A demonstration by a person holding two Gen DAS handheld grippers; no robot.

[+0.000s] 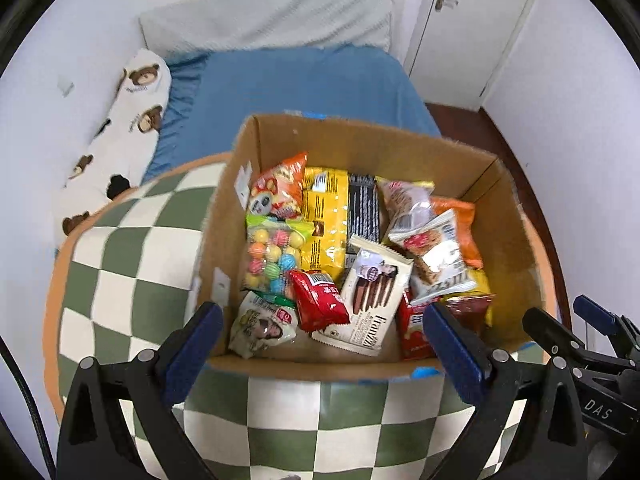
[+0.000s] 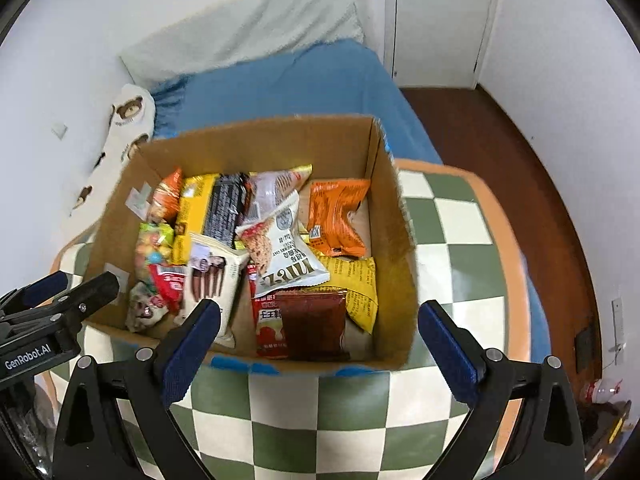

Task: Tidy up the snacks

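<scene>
A cardboard box point(image 1: 516, 236) full of snack packets sits on a green-and-white checkered cushion point(image 1: 132, 280). Inside are a cream wafer pack point(image 1: 372, 300), a red packet point(image 1: 318, 300), a bag of coloured candy balls point(image 1: 272, 256), a yellow bag point(image 1: 324, 220) and an orange packet point(image 2: 338, 216). The box also shows in the right wrist view point(image 2: 394, 240), with a dark brown packet point(image 2: 314, 324) at its near wall. My left gripper point(image 1: 324, 332) is open and empty above the box's near edge. My right gripper point(image 2: 320, 332) is open and empty at the near edge too.
The cushion lies on a bed with a blue sheet point(image 1: 304, 84), a grey pillow point(image 1: 272, 16) and a bear-print bolster point(image 1: 120, 136) by the wall. A white door point(image 2: 440, 20) and dark wood floor point(image 2: 500, 152) are to the right.
</scene>
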